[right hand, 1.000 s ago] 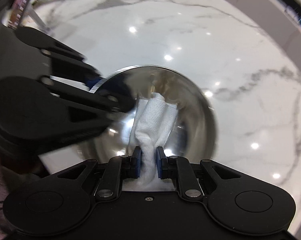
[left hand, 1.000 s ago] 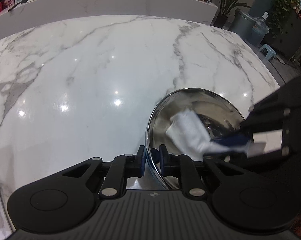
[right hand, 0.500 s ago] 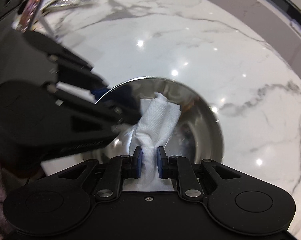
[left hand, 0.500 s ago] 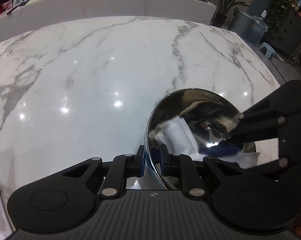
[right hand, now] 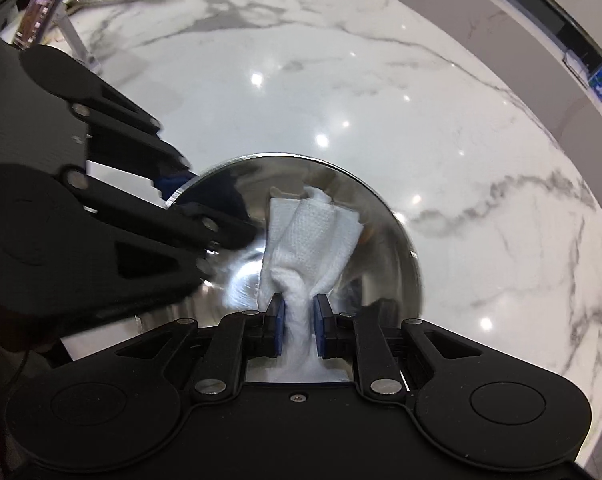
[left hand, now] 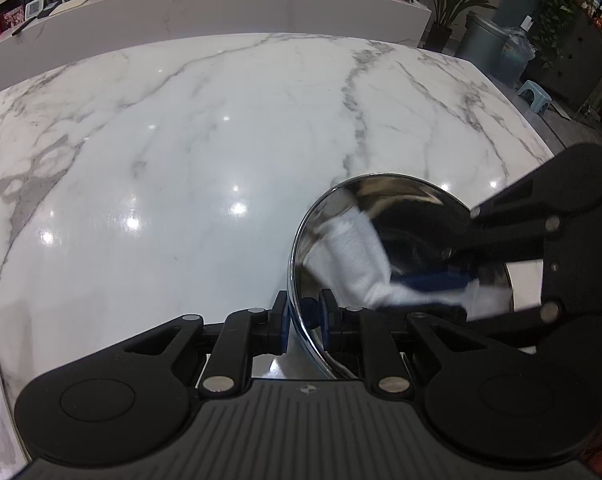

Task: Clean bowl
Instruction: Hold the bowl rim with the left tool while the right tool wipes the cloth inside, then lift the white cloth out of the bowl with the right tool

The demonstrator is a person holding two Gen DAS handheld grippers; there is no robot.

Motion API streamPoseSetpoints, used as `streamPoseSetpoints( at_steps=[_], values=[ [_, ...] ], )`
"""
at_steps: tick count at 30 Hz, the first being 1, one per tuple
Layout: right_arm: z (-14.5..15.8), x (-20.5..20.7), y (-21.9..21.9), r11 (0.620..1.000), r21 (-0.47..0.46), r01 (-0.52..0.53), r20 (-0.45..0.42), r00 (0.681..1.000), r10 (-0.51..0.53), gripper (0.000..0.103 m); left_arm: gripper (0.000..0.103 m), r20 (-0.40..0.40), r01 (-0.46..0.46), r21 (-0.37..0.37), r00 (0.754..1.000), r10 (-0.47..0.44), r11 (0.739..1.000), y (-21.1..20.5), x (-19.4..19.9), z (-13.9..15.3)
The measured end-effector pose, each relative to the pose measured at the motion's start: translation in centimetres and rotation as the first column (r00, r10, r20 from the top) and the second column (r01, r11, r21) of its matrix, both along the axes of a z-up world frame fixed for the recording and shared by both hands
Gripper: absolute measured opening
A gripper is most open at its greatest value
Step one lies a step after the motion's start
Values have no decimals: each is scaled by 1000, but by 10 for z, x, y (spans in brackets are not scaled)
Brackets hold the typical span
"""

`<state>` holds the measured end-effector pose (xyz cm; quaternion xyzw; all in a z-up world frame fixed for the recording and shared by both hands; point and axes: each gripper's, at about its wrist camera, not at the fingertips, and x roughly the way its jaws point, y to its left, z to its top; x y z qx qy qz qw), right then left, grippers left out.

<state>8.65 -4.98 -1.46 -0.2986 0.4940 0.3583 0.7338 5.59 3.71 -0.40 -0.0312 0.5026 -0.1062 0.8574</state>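
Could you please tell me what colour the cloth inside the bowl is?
The cloth is white with a fine woven texture, clearest in the right wrist view.

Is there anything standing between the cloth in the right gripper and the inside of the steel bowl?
Nothing visible does: the right gripper holds the white cloth already inside the bowl, whose rim the left gripper clamps.

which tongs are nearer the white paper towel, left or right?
Right. The right tongs are clamped on the white paper towel, pressing it inside the steel bowl. The left tongs pinch the bowl's rim, beside the towel without touching it.
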Motion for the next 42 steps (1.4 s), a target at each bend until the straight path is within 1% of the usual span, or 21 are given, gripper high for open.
streamPoseSetpoints(
  at_steps=[3,6,8,9,11,13,17,19,20,24,26,32,34,42],
  values=[
    [4,-4,-1,1000,9,0,-45,999,1,14,13,-1,4,-2,1000,-4,1000,0,0,0],
    [6,-5,-5,1000,-16,-13,-64,998,12,14,13,-2,4,-3,1000,-4,1000,1,1,0],
    [8,-6,-6,999,-49,-10,-45,999,7,13,13,-2,6,0,1000,-6,1000,0,0,0],
    [3,1,-6,998,-66,-7,-25,1000,5,13,13,0,7,3,1000,-7,1000,0,0,0],
    [2,0,-3,995,-95,-13,15,1000,14,13,13,2,10,7,1000,-10,1000,-2,0,0],
    [2,1,0,994,-106,-1,40,999,5,13,13,6,10,9,1000,-10,1000,-2,-1,0],
    [2,2,3,996,-83,12,50,999,-8,14,13,9,9,10,1000,-9,1000,-3,0,0],
    [-4,10,-1,999,-41,15,38,999,-14,14,13,10,8,10,1000,-8,1000,-3,0,-1],
    [-2,7,-2,999,-31,16,34,999,-15,14,14,10,8,9,1000,-8,1000,-3,0,-1],
    [5,2,-12,999,25,39,-24,999,-38,14,14,15,6,8,1000,-6,1000,-3,-1,-1],
    [7,-1,-15,999,29,45,-36,998,-44,14,14,17,7,11,1000,-7,1000,-3,-1,-1],
    [14,-11,-23,996,42,83,-15,997,-82,14,14,24,4,16,1000,-5,1000,-4,-2,-1],
    [27,-22,-23,995,53,90,-9,996,-89,14,14,27,2,16,1000,-3,1000,-4,-3,-1],
    [52,-27,-37,987,101,121,52,991,-127,14,15,42,-1,36,999,-1,999,-8,-3,0]
  ],
)
